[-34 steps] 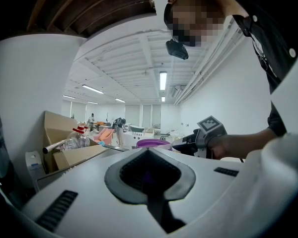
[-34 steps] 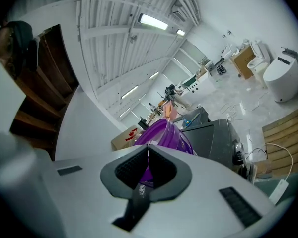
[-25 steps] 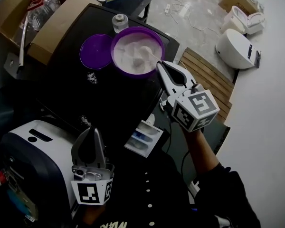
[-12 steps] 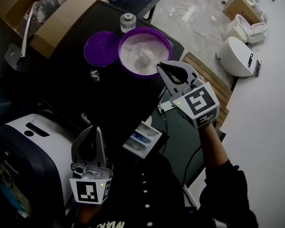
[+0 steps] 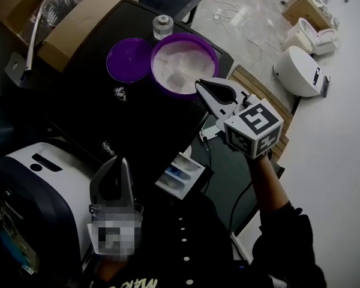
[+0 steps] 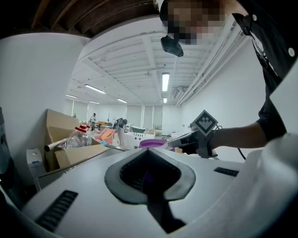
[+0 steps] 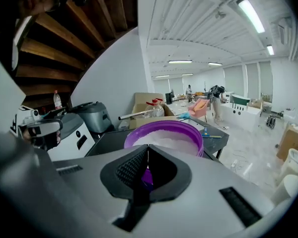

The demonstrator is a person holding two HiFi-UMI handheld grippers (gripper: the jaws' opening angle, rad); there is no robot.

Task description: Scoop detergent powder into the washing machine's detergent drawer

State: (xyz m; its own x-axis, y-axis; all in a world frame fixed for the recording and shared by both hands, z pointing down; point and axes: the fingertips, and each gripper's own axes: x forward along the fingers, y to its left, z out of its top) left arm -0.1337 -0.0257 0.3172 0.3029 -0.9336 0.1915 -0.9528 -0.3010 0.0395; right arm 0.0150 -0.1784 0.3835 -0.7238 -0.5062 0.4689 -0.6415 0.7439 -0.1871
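Apparently mid-scoop: right gripper (image 5: 200, 84), fingers clenched, at the round purple powder tub's (image 5: 183, 36) rim. Next, a level carry to the white detergent drawer (image 5: 181, 176). Left gripper (image 5: 117, 164) fingers clenched, empty.

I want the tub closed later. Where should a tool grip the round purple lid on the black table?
The round purple lid lies flat, so likely pinch its rim from above, on the side away from the purple tub of white powder crowding it.

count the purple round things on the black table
2. A flat purple lid lies on the black table. Right beside it, on its right in the head view, stands the purple tub full of white powder. None seem hidden.
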